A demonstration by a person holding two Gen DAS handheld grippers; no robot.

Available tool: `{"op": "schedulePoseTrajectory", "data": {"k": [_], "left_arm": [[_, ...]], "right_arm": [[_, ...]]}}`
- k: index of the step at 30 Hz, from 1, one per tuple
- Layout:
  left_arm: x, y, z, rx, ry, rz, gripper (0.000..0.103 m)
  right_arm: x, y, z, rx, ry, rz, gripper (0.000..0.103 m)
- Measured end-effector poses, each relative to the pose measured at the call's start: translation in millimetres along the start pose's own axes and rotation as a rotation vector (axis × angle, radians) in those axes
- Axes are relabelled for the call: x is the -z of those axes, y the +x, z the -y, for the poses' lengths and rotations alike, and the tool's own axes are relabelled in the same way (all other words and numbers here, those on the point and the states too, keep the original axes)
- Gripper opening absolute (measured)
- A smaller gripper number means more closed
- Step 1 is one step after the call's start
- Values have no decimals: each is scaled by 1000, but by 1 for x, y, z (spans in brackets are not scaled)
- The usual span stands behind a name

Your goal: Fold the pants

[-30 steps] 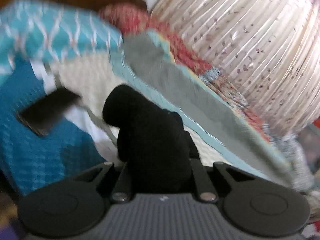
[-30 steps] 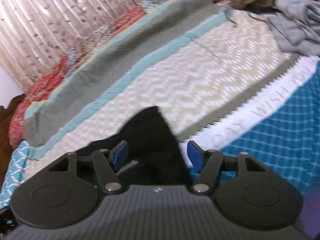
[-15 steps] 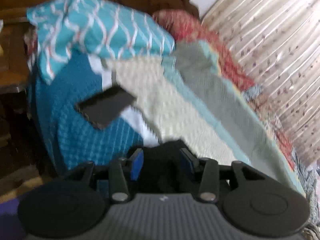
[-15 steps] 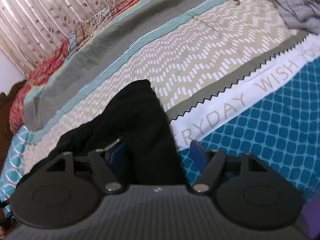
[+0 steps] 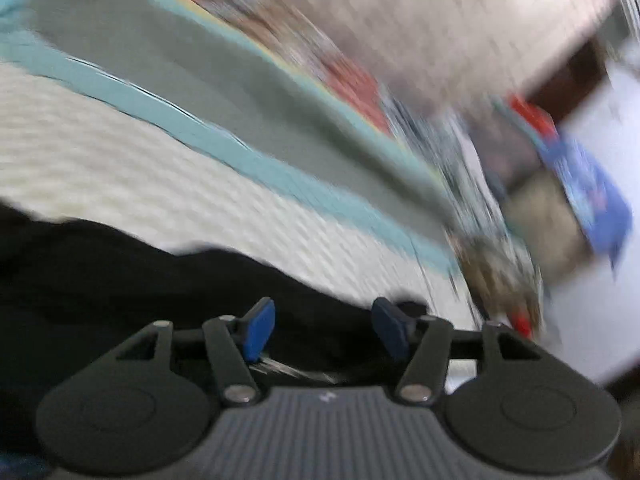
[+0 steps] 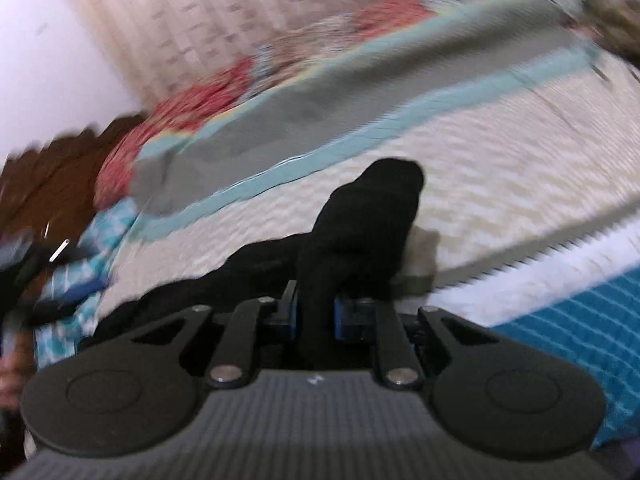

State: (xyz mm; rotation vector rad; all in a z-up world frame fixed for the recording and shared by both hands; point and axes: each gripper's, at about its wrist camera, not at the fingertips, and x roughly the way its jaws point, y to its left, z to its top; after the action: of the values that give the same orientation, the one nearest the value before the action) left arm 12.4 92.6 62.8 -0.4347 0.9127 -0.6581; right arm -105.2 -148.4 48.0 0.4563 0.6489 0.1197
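The black pants [image 5: 120, 280] lie on the patterned bedspread [image 5: 120, 160], spreading across the lower left of the blurred left wrist view. My left gripper [image 5: 320, 330] is open, its blue pads apart just above the black cloth, with a zipper glint below them. In the right wrist view my right gripper [image 6: 314, 316] is shut on a bunched fold of the black pants [image 6: 360, 232], which rises between the blue pads and trails off to the left over the bed.
The bedspread [image 6: 480, 168] has cream, teal and grey bands, with a blue checked part [image 6: 580, 320] at right. A striped curtain [image 6: 200, 20] hangs behind. A teal patterned pillow [image 6: 100, 232] and brown headboard [image 6: 52, 176] are at left. A clothes pile [image 5: 500, 272] lies at the far end.
My right gripper has closed on a fold of the pants. My left gripper has let go, opened and swung to look along the bed. Both views are now blurred by motion.
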Motion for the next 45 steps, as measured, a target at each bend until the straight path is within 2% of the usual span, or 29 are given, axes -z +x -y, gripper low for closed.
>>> {"op": "schedulePoseTrajectory", "data": {"k": [2, 4, 6, 8, 9, 11, 13, 14, 15, 17, 19, 20, 21, 23, 26, 31, 34, 37, 38, 40, 41, 43, 45], "left_arm": [[-1, 31, 18, 23, 54, -90, 63], [3, 60, 36, 35, 119, -179, 80], [14, 81, 48, -35, 184, -210, 78], [20, 94, 55, -53, 244, -213, 51], [24, 97, 56, -61, 273, -207, 28], [22, 94, 51, -47, 237, -201, 26], [16, 84, 43, -25, 179, -188, 26], [13, 80, 40, -25, 167, -181, 26], [8, 80, 38, -23, 158, -177, 26], [3, 72, 28, -3, 126, -181, 26], [-3, 68, 18, 14, 102, -185, 26], [-5, 64, 12, 18, 93, -183, 26], [-8, 58, 7, 21, 84, -174, 26], [-19, 36, -10, 36, 62, -132, 26], [-44, -12, -43, 45, 33, -69, 26], [-81, -82, -115, -77, -30, -18, 26], [-89, -107, -162, -158, -96, -2, 26], [-89, -119, -208, -199, -170, 8, 28], [-87, -119, -222, -218, -189, 6, 29], [-78, -116, -252, -271, -260, 1, 44], [-72, -115, -266, -291, -308, -8, 46], [-58, -119, -284, -258, -379, 4, 53], [-46, -132, -293, -204, -405, 53, 65]], "right_arm": [[9, 8, -22, 8, -101, -25, 19], [13, 14, -33, 4, -150, -39, 19], [12, 16, -37, -12, -174, -42, 19], [9, 15, -38, -20, -196, -41, 19], [9, 15, -39, -17, -205, -38, 19], [11, 12, -38, 2, -212, -34, 23], [17, 5, -29, -27, -185, -33, 42], [20, 3, -26, -27, -178, -34, 70], [24, 1, -24, -18, -186, -25, 80], [33, 3, -25, -10, -218, -49, 77], [36, 13, -29, -10, -223, -92, 56], [35, 19, -32, -6, -238, -109, 32], [32, 24, -39, 1, -256, -121, 25], [22, 28, -55, -45, -261, -132, 24], [3, 32, -89, -193, -255, -154, 23], [-21, 76, -168, -412, -270, -238, 23], [-15, 117, -211, -477, -273, -295, 23], [-3, 155, -246, -516, -281, -348, 23], [1, 167, -254, -525, -270, -369, 24], [15, 196, -266, -533, -266, -427, 34], [22, 209, -268, -540, -262, -482, 50], [30, 220, -262, -528, -218, -541, 54], [26, 210, -246, -551, -177, -536, 55]]}}
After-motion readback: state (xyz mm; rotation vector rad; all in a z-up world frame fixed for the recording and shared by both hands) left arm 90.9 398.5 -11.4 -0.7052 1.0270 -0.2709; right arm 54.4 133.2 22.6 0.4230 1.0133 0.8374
